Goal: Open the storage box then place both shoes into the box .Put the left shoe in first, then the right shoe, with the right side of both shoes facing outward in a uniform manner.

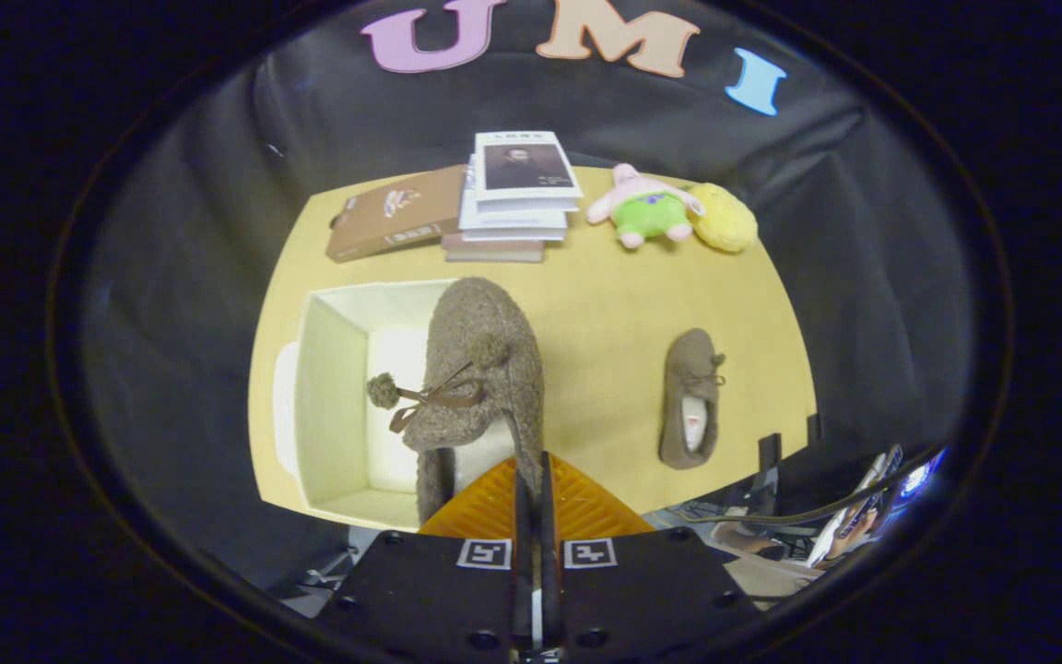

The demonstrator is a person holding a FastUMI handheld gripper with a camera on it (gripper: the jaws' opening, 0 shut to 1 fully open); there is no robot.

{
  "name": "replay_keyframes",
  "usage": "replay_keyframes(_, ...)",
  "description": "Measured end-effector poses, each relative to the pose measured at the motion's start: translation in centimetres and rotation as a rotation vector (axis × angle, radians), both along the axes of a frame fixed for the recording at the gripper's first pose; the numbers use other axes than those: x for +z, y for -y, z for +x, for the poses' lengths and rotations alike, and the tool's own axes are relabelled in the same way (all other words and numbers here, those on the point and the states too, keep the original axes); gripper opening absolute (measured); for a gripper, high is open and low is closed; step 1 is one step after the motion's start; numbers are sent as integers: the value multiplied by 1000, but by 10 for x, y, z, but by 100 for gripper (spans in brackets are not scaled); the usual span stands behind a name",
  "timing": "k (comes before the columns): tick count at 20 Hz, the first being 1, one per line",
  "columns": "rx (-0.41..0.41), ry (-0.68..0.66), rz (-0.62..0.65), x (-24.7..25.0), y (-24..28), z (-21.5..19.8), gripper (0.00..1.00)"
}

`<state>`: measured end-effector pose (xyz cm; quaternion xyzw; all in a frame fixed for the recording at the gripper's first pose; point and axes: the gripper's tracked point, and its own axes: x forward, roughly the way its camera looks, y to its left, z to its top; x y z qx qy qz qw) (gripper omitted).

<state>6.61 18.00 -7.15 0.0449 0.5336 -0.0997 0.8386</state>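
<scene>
1. Nearest, at the bottom centre of the frame, the gripper (531, 480) has its two fingers pressed almost together, pinching a thin edge of the held shoe (480, 369) at its heel end — closed on the shoe, as far as the view shows.

2. Just ahead of the fingers, at centre frame, that shoe hangs toe-forward over the right part of the open box (333, 387), which sits left of centre with its inside bare. The shoe is fuzzy brown felt with a bow and two pompoms (383, 390).

3. Handling, as I judge it: the shoe looks light and soft, so the collar will fold under the pinch and the toe may sag or swing. The felt should give good friction — little chance of slipping, and nothing fragile about it. The heel rim is the sensible hold; the bow and pompoms would only stretch or tear.

4. Right of centre, the second shoe (692, 398) lies flat on the table (605, 304), well apart from the box, its opening up. Its heel collar, at the near end, offers the same grip.

5. Farther back, in the upper middle, a stack of books (517, 198) stands beside a brown flat box (393, 214); to the right lie a pink and green plush toy (643, 210) and a yellow plush toy (725, 219), touching.
</scene>
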Motion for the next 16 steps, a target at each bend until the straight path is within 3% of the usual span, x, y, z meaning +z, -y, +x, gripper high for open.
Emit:
replay_keyframes(7, 57, -43, 67, -37, -80, 20, 7)
replay_keyframes(16, 96, -134, 59, -134, -118, 55, 7)
